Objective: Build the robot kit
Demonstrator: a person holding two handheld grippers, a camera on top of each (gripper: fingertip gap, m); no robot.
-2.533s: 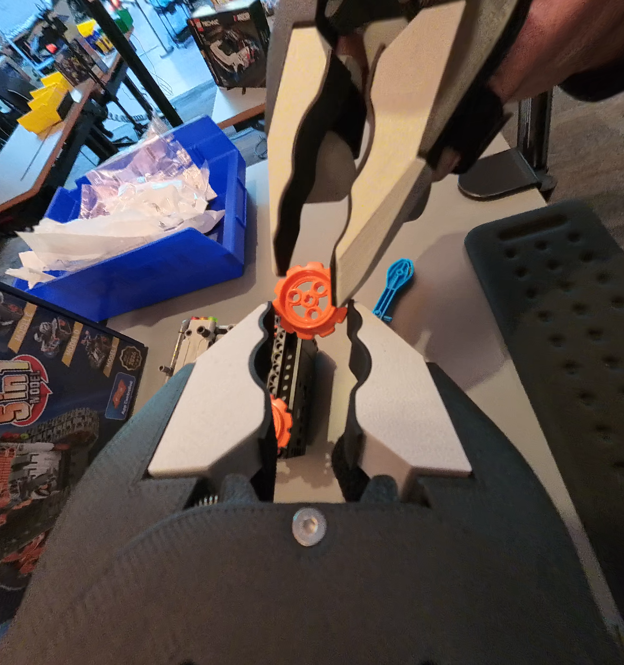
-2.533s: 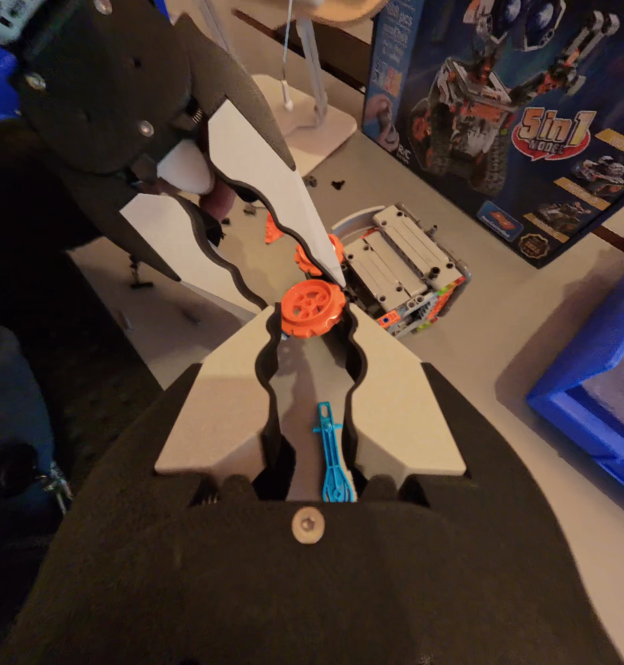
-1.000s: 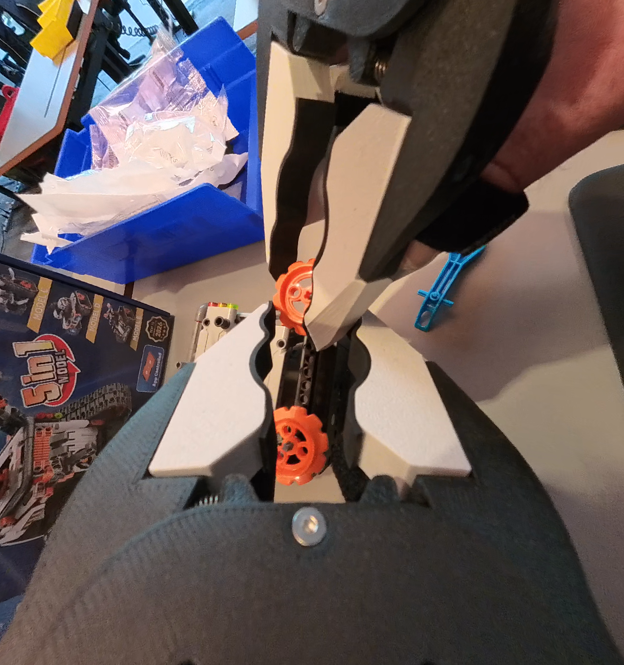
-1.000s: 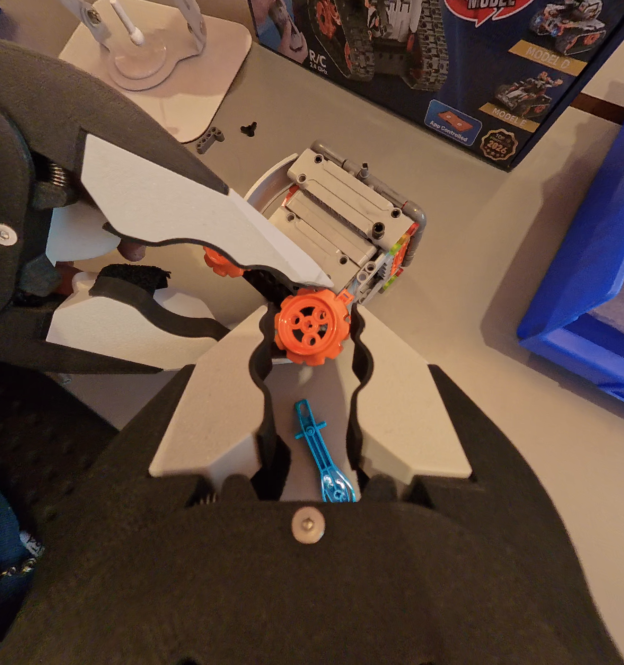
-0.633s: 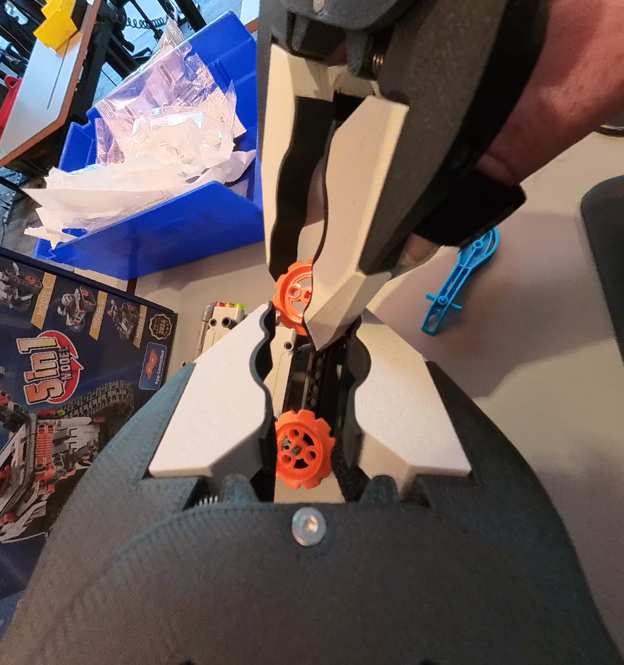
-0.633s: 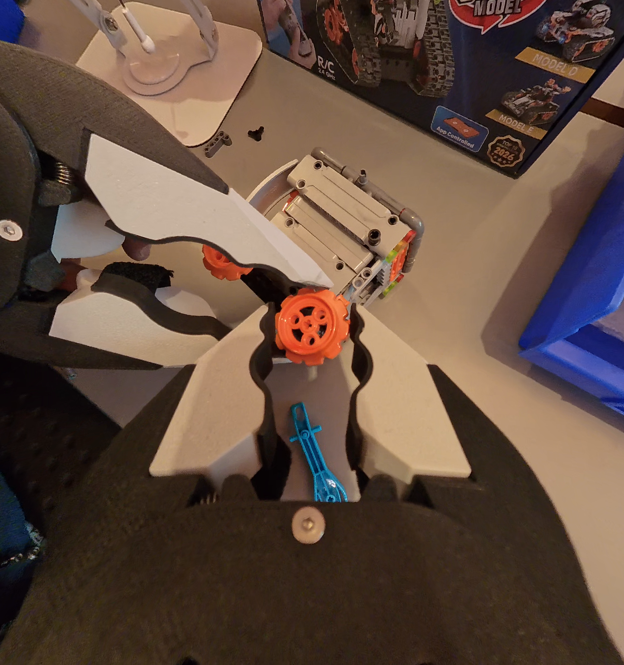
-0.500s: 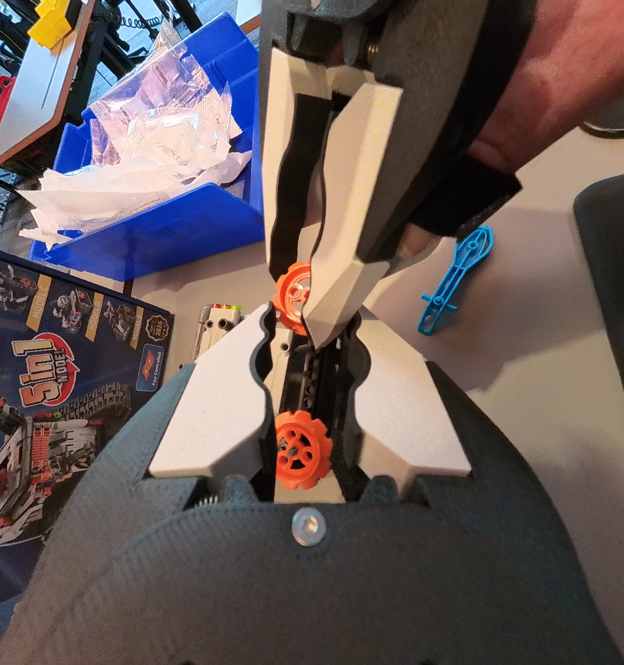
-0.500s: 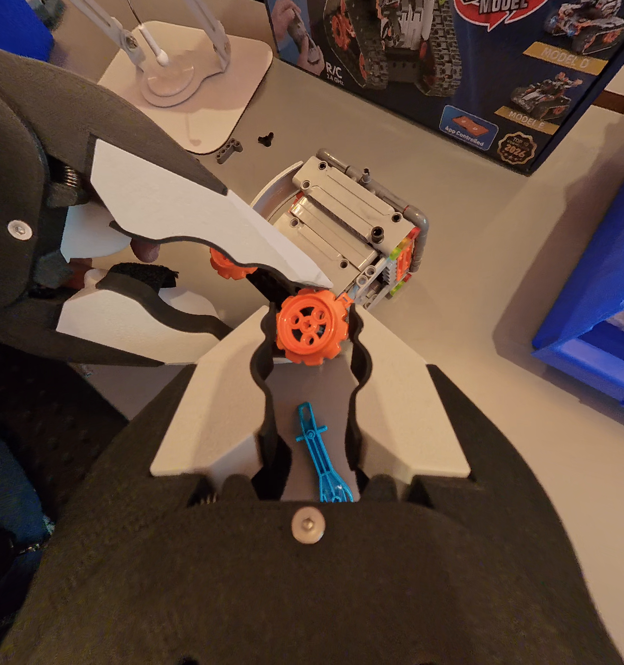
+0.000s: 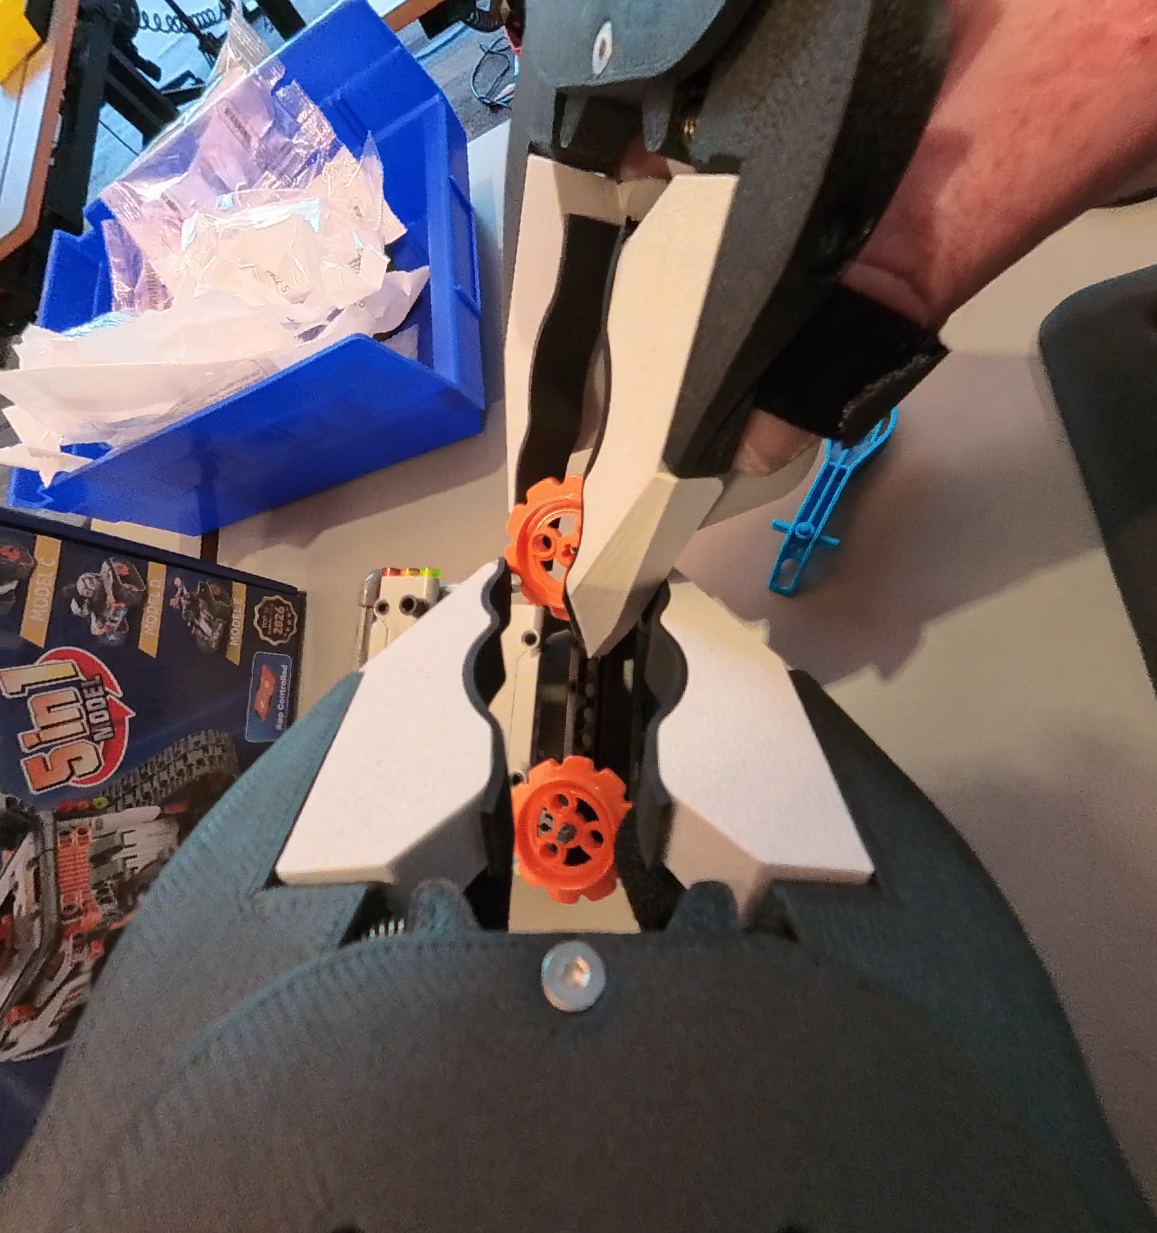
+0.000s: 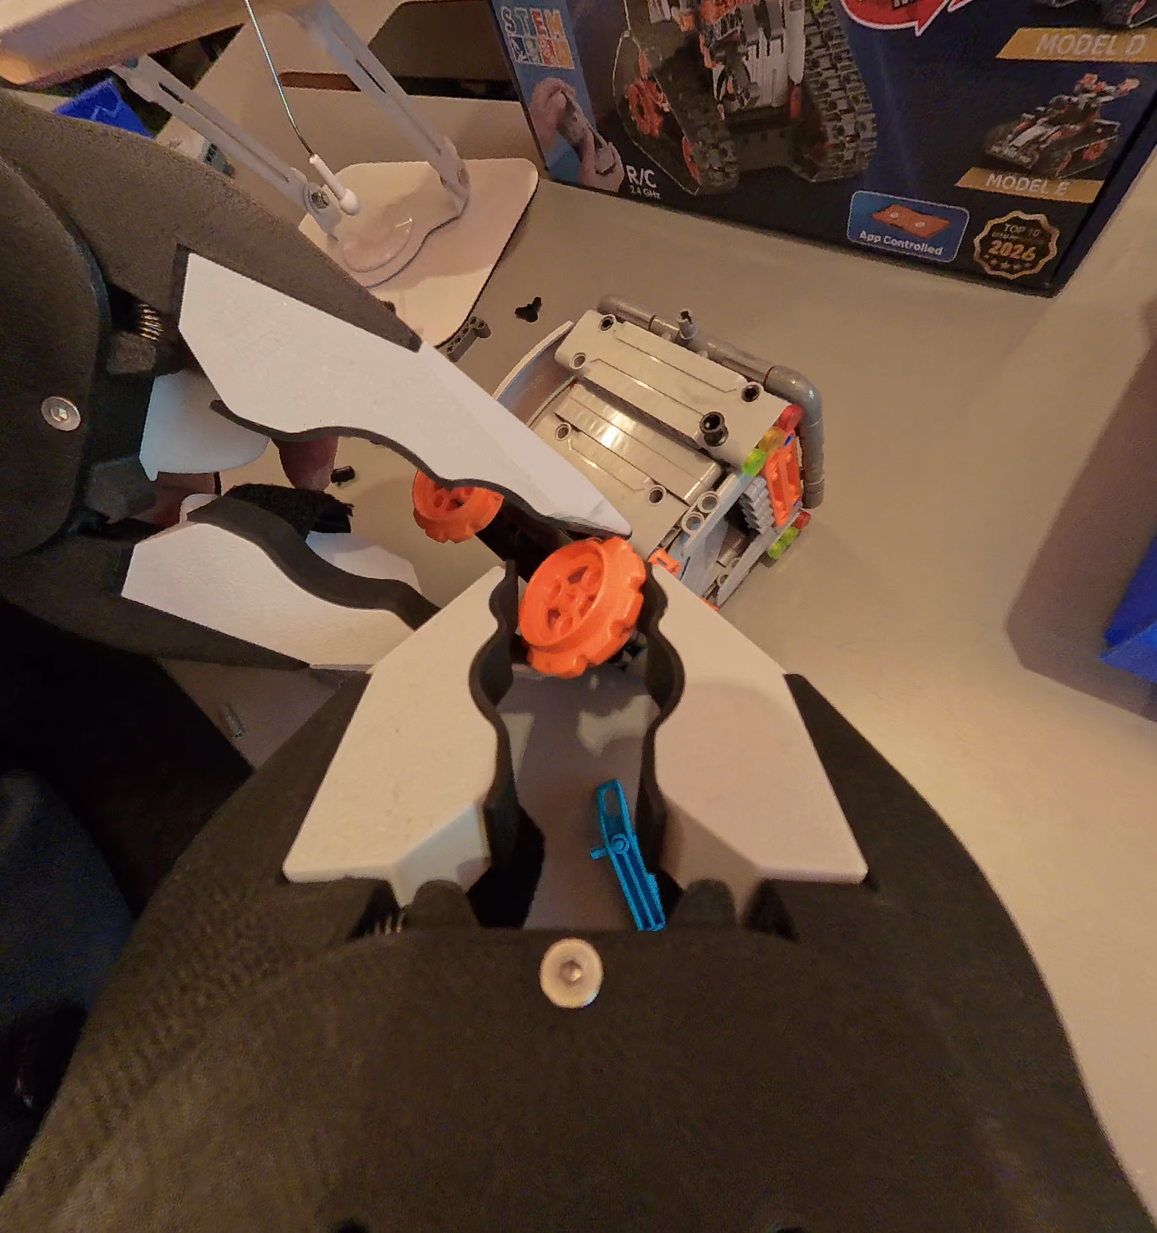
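A black beam (image 9: pixel 585 707) with rows of holes is clamped between the nearly closed fingers of the left gripper (image 9: pixel 575 600); an orange toothed wheel (image 9: pixel 570 837) with round holes is mounted on its near end. At the far end, a second orange wheel (image 10: pixel 582 607) is pinched at the fingertips of the right gripper (image 10: pixel 579 580), narrowly parted around it. Below, a blue tool (image 10: pixel 625 861) lies on the table (image 10: pixel 929 734). Just beyond stands a grey model (image 10: pixel 669 434). Farther back are a blue bin (image 9: pixel 262 427) of plastic bags and a printed box (image 10: pixel 829 113).
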